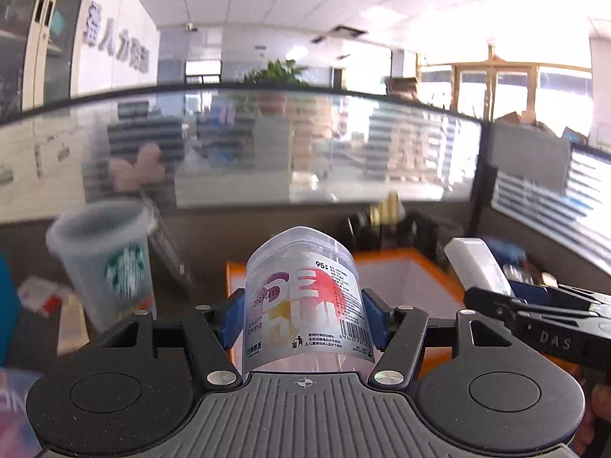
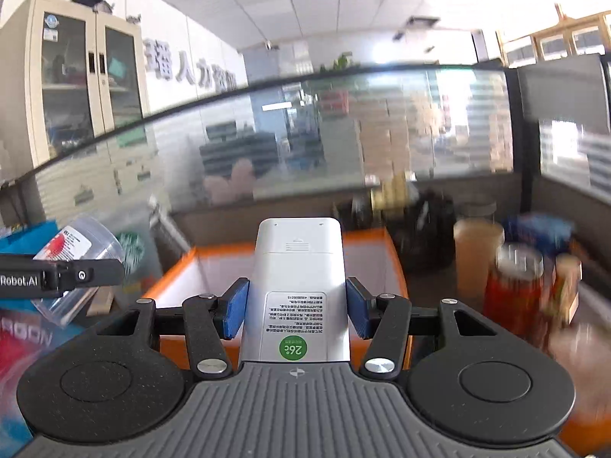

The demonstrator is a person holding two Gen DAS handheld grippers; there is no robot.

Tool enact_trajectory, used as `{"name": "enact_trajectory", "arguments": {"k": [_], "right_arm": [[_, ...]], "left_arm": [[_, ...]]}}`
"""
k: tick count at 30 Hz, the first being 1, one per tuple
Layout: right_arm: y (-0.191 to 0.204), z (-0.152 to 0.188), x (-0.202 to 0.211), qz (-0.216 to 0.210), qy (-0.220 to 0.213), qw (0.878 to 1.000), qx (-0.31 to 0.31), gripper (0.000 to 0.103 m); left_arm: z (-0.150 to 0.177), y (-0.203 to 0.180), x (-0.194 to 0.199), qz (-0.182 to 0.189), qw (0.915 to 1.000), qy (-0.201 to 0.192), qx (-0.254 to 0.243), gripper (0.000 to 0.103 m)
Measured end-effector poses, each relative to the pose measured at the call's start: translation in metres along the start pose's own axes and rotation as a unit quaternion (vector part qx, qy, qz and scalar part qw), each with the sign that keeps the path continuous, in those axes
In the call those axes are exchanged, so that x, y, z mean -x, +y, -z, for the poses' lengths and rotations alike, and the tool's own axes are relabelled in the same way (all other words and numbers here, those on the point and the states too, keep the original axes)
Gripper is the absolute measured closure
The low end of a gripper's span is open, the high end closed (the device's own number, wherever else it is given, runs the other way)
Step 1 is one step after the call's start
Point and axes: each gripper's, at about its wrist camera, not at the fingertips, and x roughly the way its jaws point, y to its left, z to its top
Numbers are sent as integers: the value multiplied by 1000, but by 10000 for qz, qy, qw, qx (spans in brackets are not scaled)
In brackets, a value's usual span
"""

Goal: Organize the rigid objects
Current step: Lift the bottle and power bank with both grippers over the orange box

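My left gripper is shut on a clear plastic jar with a colourful printed label, held in the air above the near left corner of an orange-rimmed white bin. My right gripper is shut on a white remote control, back side up with a green 26° sticker, held above the same bin. The jar also shows at the left of the right wrist view. The remote and right gripper show at the right of the left wrist view.
A Starbucks cup stands left of the bin. Jars and a tan cup stand right of the bin, with a red-filled jar nearest. A glass partition runs behind the desk. Blue and red packaging lies at the left.
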Motion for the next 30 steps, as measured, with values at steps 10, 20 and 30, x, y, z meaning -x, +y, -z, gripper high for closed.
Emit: {"name": "enact_trajectory", "arguments": {"k": [10,20,30], "right_arm": [[-32,-43,-79,-34,425,9991,5,52],[-39,-6,-157,-83,1948,9805,253,52],[-13,-1,-185,33,2655,9540,1390,52]], "left_arm": [[-18,7,-106,-212,9956,895,152,41],[18,4,-186,-194,9777,2092,-11,41],[19,-17,-204,-139,9670,2464,-635,41]]}}
